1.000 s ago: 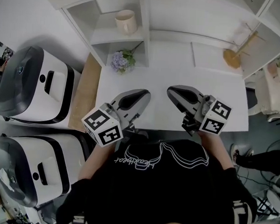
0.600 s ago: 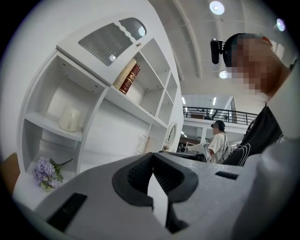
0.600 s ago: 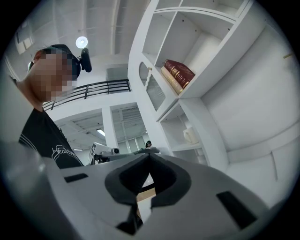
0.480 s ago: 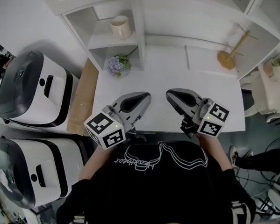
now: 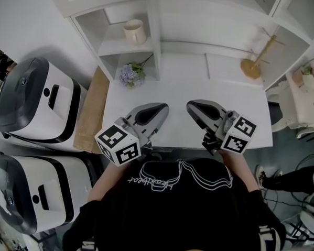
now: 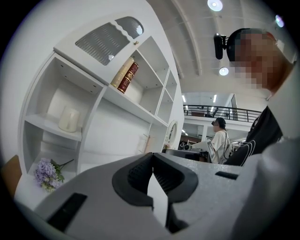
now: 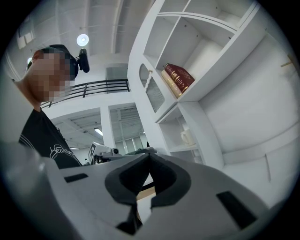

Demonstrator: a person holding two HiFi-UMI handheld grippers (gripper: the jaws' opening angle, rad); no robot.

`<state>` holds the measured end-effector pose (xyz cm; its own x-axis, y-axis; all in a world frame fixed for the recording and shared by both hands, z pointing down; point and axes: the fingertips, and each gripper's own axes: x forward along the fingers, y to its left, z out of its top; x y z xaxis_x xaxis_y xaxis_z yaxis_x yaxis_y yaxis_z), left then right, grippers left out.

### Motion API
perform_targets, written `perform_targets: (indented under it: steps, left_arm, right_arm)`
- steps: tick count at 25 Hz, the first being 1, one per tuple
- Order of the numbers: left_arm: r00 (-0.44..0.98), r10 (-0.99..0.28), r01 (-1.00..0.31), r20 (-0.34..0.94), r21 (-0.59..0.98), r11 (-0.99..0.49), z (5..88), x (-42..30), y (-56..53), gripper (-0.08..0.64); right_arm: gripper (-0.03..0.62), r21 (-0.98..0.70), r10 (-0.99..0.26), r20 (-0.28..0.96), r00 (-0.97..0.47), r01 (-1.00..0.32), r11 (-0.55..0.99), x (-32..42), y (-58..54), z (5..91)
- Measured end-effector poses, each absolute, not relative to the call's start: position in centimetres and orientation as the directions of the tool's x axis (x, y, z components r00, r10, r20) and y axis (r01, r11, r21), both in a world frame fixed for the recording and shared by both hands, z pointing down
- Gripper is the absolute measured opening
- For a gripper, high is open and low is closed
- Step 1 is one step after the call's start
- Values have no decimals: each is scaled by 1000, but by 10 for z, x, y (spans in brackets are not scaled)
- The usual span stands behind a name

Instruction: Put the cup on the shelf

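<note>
A cream cup (image 5: 134, 31) stands upright on the middle board of the white shelf (image 5: 120, 48) at the table's back left. It also shows in the left gripper view as the cup (image 6: 69, 120) and small in the right gripper view as the cup (image 7: 187, 137). My left gripper (image 5: 161, 110) rests low over the white table (image 5: 237, 105) near the front edge, jaws shut with nothing between them. My right gripper (image 5: 192, 107) lies beside it, also shut and empty. Both are well away from the cup.
Purple flowers (image 5: 130, 72) lie in the shelf's bottom compartment. A wooden stand (image 5: 252, 66) sits at the table's back right. Red books (image 6: 126, 74) lean on an upper shelf. Two white machines (image 5: 35, 103) and a wooden board (image 5: 90, 110) are left of the table.
Both grippers stay where they were near the front edge. The head view has shifted slightly, so the shelf and the cup sit a little higher and further left.
</note>
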<state>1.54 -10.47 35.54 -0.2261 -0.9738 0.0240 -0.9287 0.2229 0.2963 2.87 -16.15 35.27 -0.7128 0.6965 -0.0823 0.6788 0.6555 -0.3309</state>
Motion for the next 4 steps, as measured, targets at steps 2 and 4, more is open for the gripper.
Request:
perform_targets:
  steps: [2, 4]
  left_arm:
    - [-229, -973, -928, 21, 297, 225, 355, 16, -103, 5]
    - [-231, -973, -928, 17, 298, 226, 354, 17, -102, 5]
  right_arm:
    - [6, -332, 696, -80, -713, 678, 656, 30, -161, 353]
    - [6, -333, 696, -78, -714, 677, 657, 32, -160, 354]
